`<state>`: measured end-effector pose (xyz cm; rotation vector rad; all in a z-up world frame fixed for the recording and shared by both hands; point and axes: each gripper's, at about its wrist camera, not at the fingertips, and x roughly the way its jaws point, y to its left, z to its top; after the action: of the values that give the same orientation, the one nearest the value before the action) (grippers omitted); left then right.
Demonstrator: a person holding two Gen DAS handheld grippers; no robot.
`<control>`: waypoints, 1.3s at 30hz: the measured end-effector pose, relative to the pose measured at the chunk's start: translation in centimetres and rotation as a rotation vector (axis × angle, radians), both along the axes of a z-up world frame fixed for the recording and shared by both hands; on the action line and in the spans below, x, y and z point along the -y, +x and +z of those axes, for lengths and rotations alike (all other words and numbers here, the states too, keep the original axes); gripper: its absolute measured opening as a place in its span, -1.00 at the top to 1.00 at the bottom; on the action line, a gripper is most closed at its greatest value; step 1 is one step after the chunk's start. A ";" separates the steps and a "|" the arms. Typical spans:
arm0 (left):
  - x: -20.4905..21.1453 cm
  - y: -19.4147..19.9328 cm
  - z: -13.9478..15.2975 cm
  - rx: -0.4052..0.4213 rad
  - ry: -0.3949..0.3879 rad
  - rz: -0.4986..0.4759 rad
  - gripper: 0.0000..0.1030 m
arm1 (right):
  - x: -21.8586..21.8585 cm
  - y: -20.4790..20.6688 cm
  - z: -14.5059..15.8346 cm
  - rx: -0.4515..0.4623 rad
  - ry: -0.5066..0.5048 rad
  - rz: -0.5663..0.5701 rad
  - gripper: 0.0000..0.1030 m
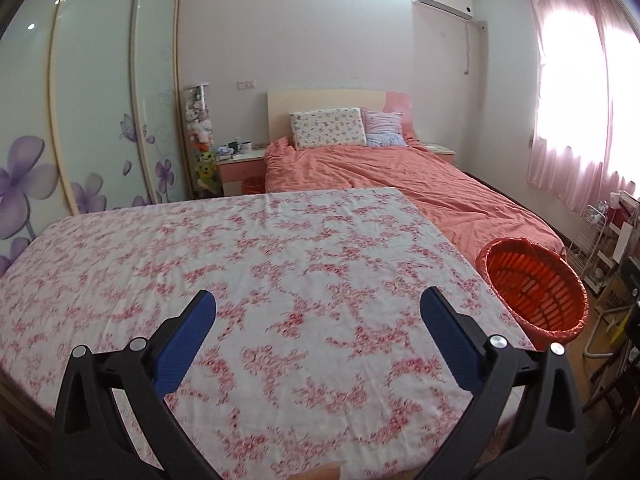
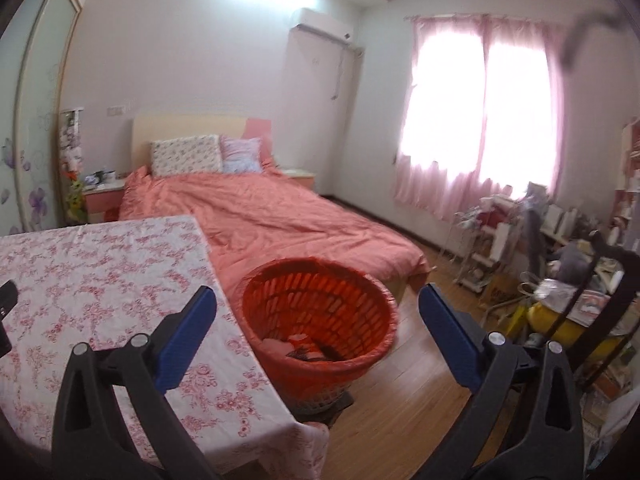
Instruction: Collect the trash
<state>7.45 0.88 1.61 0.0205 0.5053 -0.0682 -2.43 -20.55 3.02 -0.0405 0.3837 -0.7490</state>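
Note:
An orange plastic basket [image 2: 320, 308] lined with an orange bag stands on the wood floor beside the table's right edge. Scraps of trash [image 2: 304, 346] lie at its bottom. My right gripper [image 2: 318, 300] hangs above and in front of the basket, open, with nothing between its blue pads. My left gripper [image 1: 318, 304] hovers over the table with the floral cloth [image 1: 240, 260], also open and empty. From the left wrist view the basket [image 1: 536, 288] sits off to the right. A dark part of the left tool [image 2: 6, 308] shows at the right wrist view's left edge.
A bed with a salmon cover [image 2: 280, 216] lies beyond the table and basket. Wardrobe doors [image 1: 92, 112] stand at the left. A cluttered rack and desk [image 2: 540, 260] fill the right side under the pink-curtained window [image 2: 480, 120]. Wood floor [image 2: 408, 392] runs between basket and clutter.

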 end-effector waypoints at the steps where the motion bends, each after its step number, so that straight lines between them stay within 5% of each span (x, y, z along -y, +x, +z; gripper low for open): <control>1: -0.3 -0.3 -0.1 -0.001 -0.004 0.008 -0.96 | -0.4 -0.6 0.1 0.008 -0.001 -0.015 -0.92; 11: -1.8 -3.7 -0.9 0.013 -0.001 0.052 -0.96 | -2.5 -3.3 -1.7 -0.046 0.190 0.030 -0.92; 23: -2.3 -5.1 -1.9 -0.062 -0.036 0.061 -0.96 | -3.2 -3.6 -3.0 -0.092 0.210 -0.008 -0.92; 39: -1.7 -6.5 -1.2 -0.026 -0.005 0.064 -0.96 | -3.7 -4.0 -3.1 -0.093 0.237 0.033 -0.92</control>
<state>0.97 2.61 0.39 -0.0017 0.5313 -0.0072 -6.45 -16.81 -0.09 0.1419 0.5572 -0.6666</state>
